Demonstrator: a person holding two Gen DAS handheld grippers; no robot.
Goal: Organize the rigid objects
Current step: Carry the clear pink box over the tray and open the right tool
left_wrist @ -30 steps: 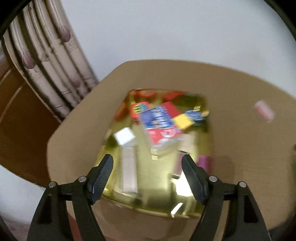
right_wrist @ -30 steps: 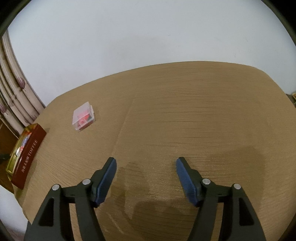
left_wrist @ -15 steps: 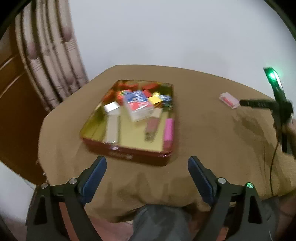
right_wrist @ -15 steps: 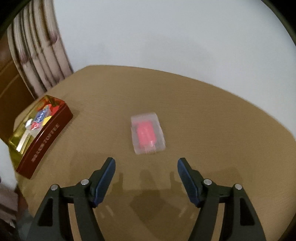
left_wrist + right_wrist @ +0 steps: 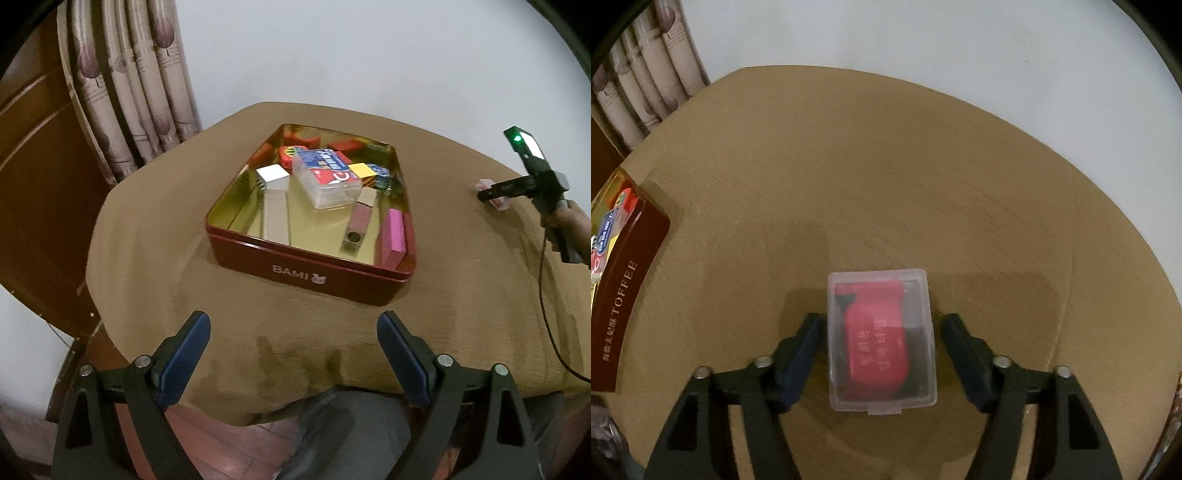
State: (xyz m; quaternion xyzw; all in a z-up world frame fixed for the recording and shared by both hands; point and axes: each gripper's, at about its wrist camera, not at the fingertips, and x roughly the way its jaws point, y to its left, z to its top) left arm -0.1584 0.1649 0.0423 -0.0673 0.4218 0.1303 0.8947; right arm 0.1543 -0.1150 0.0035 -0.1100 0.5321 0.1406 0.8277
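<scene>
The small clear plastic case [image 5: 882, 341] near the table's [image 5: 923, 166] right edge looks light, stiff and slick, so the spread right gripper [image 5: 882, 332] straddling it should pinch its long sides.

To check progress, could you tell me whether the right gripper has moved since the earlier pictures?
Yes. The right gripper has closed in on the clear case, which now lies between its open jaws.

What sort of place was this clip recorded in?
Most likely a room in a home. A cloth-covered table stands against a plain white wall, patterned curtains hang beside wooden panelling, and a red toffee tin holds small household items. A clear plastic case lies on the table.
</scene>
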